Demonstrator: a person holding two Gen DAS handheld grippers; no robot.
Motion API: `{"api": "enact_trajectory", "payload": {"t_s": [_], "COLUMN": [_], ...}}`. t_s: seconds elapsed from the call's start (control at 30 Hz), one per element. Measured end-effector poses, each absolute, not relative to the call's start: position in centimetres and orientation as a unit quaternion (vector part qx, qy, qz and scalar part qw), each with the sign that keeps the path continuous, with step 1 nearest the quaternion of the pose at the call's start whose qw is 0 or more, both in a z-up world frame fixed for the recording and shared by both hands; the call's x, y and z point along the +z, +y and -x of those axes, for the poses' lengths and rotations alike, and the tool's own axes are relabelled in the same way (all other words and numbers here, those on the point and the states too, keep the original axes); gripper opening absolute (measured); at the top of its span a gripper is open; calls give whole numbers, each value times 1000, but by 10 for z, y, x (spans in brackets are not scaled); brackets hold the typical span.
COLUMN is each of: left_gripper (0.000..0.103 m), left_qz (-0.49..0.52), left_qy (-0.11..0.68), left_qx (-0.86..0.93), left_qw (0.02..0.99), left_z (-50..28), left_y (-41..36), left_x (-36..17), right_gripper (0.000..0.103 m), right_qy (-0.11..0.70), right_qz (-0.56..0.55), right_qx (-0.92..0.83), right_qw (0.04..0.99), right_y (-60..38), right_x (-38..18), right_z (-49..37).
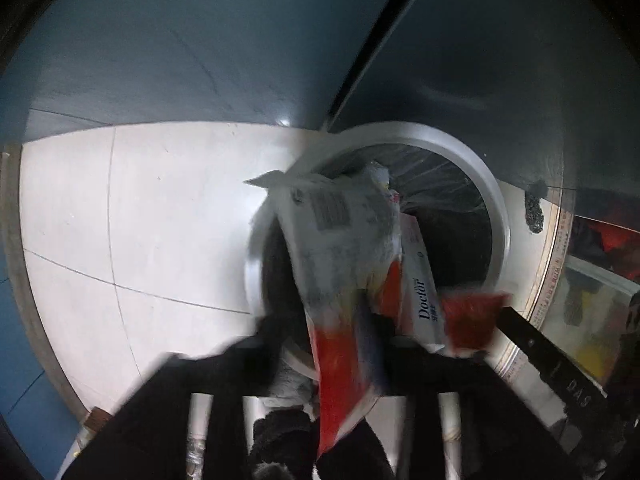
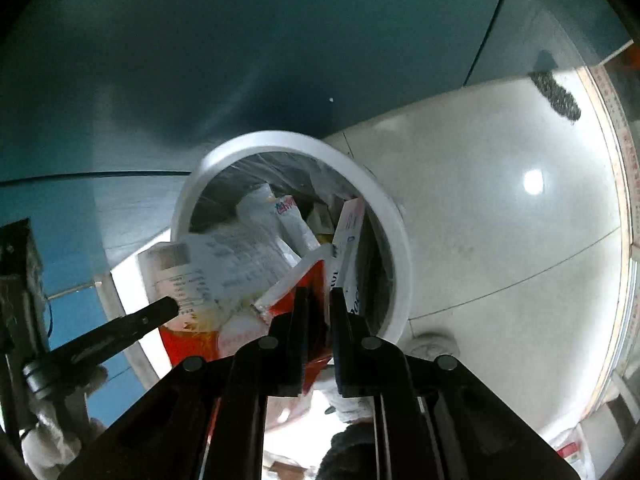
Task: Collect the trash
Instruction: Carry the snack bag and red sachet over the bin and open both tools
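Our main worry is the big wrapper (image 1: 344, 248): it lies across the near rim of the bin (image 1: 460, 148), half in and half out, and from here we judge it could slide off onto the floor (image 1: 140, 208) if it is let go without a push toward the middle. The left gripper (image 1: 320, 344) is blurred; we cannot tell whether it has the wrapper or stands apart.

The right gripper (image 2: 318, 300) is nearly together, clamped on a red packet (image 2: 312, 280) just above the bin's near rim. Opened too early, the packet might catch on the rim or on the wrapper and tip outward.

The bin, lined with a clear bag (image 2: 280, 164), is crowded: a white "Doctor" box (image 1: 420, 280) leans upright against the right inner wall, and a crumpled white pouch (image 2: 280, 216) lies behind the wrapper. Little room is left, so new trash may sit on top and spill.
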State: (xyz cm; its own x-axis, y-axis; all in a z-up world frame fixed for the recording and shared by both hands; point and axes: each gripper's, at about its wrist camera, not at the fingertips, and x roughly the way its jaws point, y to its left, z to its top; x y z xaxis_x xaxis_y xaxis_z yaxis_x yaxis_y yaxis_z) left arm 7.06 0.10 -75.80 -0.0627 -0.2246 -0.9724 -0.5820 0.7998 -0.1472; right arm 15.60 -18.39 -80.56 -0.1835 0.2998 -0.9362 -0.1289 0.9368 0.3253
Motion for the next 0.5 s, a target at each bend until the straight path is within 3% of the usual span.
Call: {"api": "enact_trajectory", "payload": {"t_s": [0.03,0.07,0.13,0.2,0.27,0.5], "left_gripper": [91,99,101,101,101,101], "left_qz": [279,273,267,263,247,230], "left_qy": [711,707,708,716,721,726], "left_qx": [147,153,161,168,176,195], "left_qw": [629,634,633,625,624,619], "left_z": [-67,-63,-53,-38,-23,27], "left_y": [1,0,-3,-7,-17,-55], "left_x": [-753,-748,-739,-732,-723,-667], "right_gripper": [34,56,78,85,101,102], "right_qy": [752,751,749,743,739,717], "right_qz": [-56,-57,-53,-31,1,82], "right_qx": [167,167,166,169,165,167], "right_qw": [635,636,639,647,653,671], "right_y": [-184,-185,-187,-188,-187,-194], "right_x": [-807,-805,-796,-782,-771,-700], "right_z": [-156,-155,-153,-149,-143,-110]}}
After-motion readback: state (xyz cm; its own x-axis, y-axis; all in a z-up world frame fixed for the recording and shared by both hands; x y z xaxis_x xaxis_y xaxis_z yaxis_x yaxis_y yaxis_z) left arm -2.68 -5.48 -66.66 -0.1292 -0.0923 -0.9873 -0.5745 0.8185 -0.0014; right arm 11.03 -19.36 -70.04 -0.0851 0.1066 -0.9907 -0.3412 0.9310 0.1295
